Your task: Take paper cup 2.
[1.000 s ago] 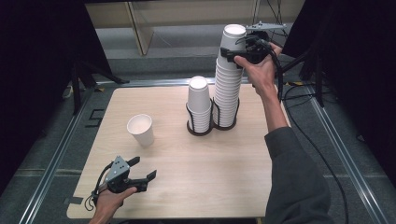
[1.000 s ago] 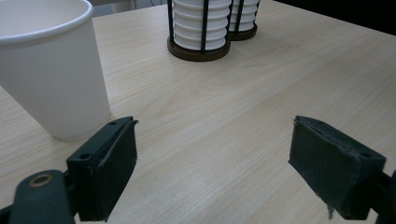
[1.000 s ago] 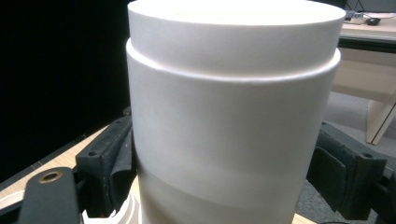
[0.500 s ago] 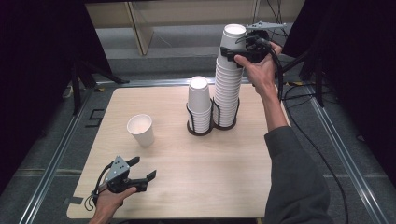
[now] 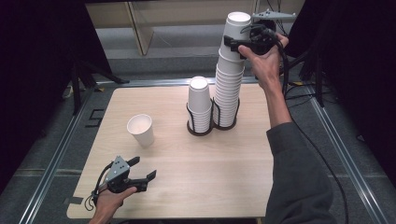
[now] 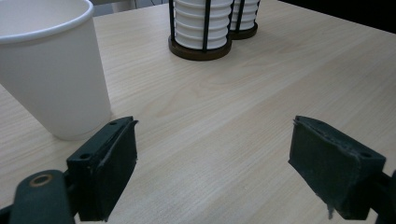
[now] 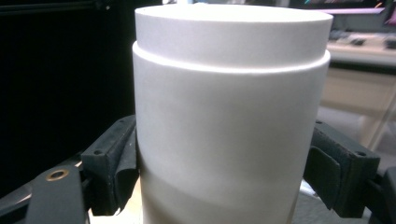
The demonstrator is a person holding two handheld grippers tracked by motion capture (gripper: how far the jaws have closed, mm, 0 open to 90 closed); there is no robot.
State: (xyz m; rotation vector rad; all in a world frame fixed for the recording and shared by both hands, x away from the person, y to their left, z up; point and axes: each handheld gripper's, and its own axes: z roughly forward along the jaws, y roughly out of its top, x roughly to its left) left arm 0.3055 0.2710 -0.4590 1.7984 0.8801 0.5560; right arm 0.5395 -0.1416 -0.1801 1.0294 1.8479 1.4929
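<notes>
Up at the far right, the right gripper (image 5: pixel 238 43) has its jaws clamped on the top paper cup (image 5: pixel 236 29) of the tall cup stack (image 5: pixel 229 88), which stands in a black wire holder (image 5: pixel 226 122) beside a shorter stack (image 5: pixel 200 105). Near left, the left gripper (image 5: pixel 140 175) rests low over the table (image 5: pixel 210 177), jaws spread and empty, with a single paper cup (image 5: pixel 141 130) standing just beyond it.

It looks like a lab or test room: a pale wood-grain table (image 5: pixel 196 186) on a grey floor with metal rails (image 5: pixel 51 158), black curtains (image 5: pixel 37 56) on both sides, black cables (image 5: pixel 327 158) below the right gripper (image 5: pixel 247 43), whose jaws clasp the tall white paper-cup stack (image 5: pixel 229 79).
</notes>
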